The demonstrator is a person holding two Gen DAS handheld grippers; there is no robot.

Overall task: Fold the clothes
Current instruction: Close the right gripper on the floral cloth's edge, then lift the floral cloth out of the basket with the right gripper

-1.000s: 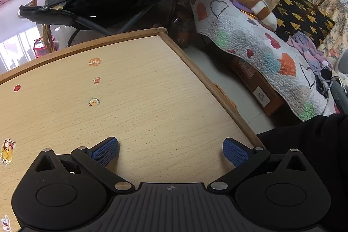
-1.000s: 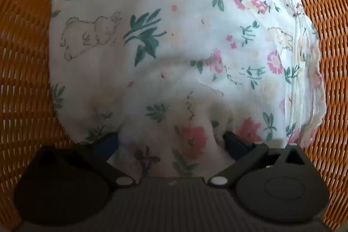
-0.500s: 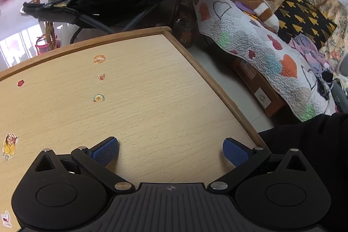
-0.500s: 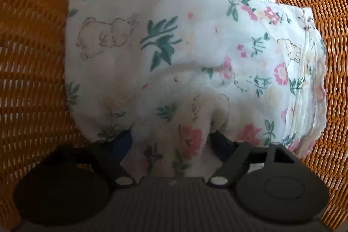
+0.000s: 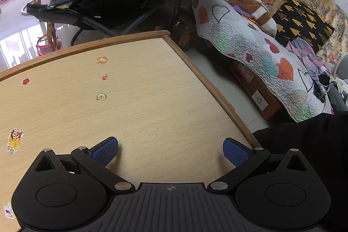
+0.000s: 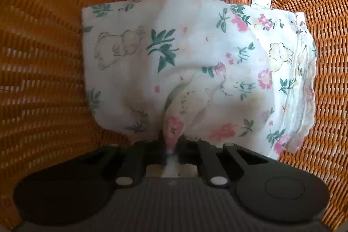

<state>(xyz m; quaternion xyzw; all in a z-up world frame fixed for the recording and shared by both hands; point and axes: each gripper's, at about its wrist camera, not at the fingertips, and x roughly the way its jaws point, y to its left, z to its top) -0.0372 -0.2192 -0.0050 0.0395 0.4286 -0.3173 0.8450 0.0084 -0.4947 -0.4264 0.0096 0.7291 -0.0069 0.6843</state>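
Right tongs [image 6: 171,145] just closed — pinching floral garment [image 6: 195,62] in wicker basket [image 6: 43,58], left tongs [image 5: 170,150] apart.

The left gripper [image 5: 170,150] tilts downward over the worktop [image 5: 152,101] near its right edge, jaws spread wide with nothing between them. The right gripper [image 6: 171,142] points straight down; its jaws have just been closing and now pinch a fold of the floral garment [image 6: 195,58] between them.
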